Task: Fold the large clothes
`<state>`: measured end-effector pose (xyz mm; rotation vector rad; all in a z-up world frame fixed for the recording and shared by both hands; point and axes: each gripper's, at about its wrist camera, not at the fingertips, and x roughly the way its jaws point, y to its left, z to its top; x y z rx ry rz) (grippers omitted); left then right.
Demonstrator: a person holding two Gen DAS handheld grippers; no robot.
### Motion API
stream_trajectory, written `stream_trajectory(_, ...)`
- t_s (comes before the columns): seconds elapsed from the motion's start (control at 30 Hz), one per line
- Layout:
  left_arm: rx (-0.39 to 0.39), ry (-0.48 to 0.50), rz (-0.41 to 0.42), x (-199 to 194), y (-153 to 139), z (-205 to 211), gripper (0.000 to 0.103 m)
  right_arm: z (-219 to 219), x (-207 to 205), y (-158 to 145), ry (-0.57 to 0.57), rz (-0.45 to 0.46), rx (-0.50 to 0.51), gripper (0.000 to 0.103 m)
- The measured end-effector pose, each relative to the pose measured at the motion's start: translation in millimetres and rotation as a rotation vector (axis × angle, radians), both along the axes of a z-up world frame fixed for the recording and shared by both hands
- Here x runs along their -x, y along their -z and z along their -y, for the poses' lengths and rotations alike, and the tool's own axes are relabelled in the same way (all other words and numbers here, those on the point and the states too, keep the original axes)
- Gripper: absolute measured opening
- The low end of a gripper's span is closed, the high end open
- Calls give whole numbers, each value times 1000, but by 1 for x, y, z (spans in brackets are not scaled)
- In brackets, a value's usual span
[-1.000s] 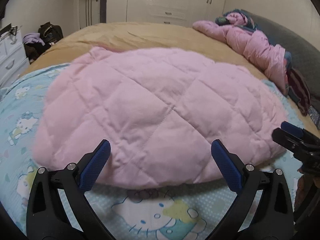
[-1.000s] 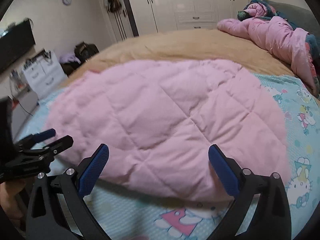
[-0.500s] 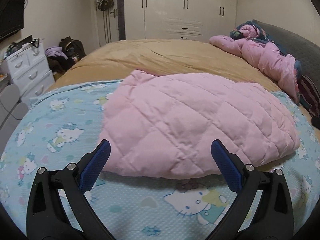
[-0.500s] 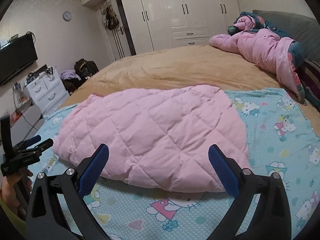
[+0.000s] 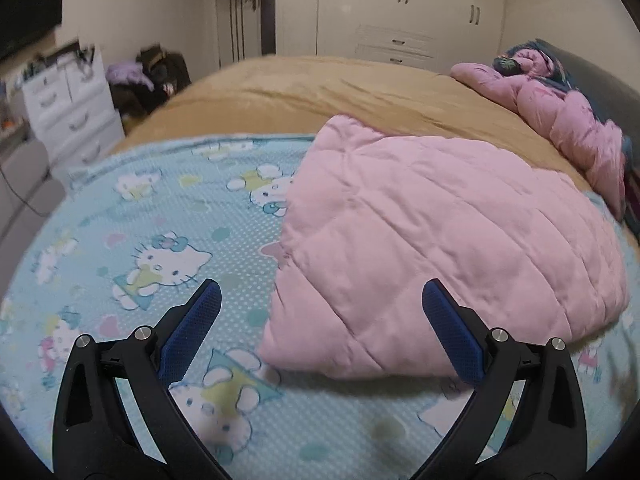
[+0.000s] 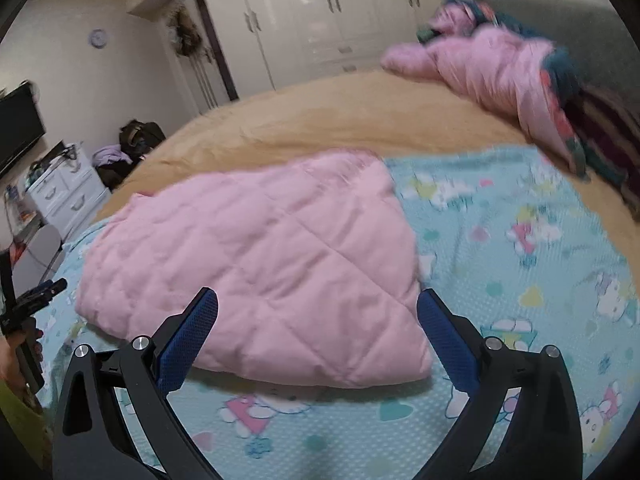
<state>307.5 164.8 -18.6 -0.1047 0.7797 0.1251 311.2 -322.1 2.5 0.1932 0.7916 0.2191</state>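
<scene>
A bedroom, its wide bed spread with a blue cartoon-cat sheet [image 5: 160, 208]. On the sheet lies the pink quilted garment [image 5: 432, 248], folded into a puffy slab. Left gripper [image 5: 320, 300] and right gripper [image 6: 318, 300] hover spread, pinching nothing.

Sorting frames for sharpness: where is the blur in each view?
Left wrist: white dresser at the left edge smeared, pink quilted garment fairly sharp. Right wrist: bedding pile and cartoon sheet streaked; fisheye bends both views.
</scene>
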Motion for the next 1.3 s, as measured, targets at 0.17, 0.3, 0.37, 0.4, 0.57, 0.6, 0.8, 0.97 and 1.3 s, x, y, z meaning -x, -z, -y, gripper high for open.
stream_trajectory(0.17,47,-2,-66,-32,19,-13,95,17,-33,34,25,-98,-73,99)
stream_trajectory(0.3,43,38,-90,-47,32,-9,95,20,-58,58,16,-152,-98,99)
stream_trajectory(0.37,40,53,-94,-53,37,-8,95,17,-67,65,-8,-174,-90,99)
stream_trajectory(0.4,45,59,-95,-57,41,-8,95,13,-73,70,-30,-191,-80,99)
stream_trajectory(0.57,88,86,-108,-74,53,-13,95,12,-92,87,-69,-240,-148,99)
stream_trajectory(0.6,92,91,-110,-78,55,-14,95,12,-97,93,-78,-258,-170,99)
stream_trajectory(0.8,116,111,-110,-90,63,-14,95,10,-107,105,-120,-285,-213,99)
stream_trajectory(0.97,119,115,-106,-96,66,-11,95,12,-114,107,-137,-285,-297,88)
stream_trajectory(1.3,144,134,-64,-93,52,10,45,6,-109,89,-176,-271,-314,59)
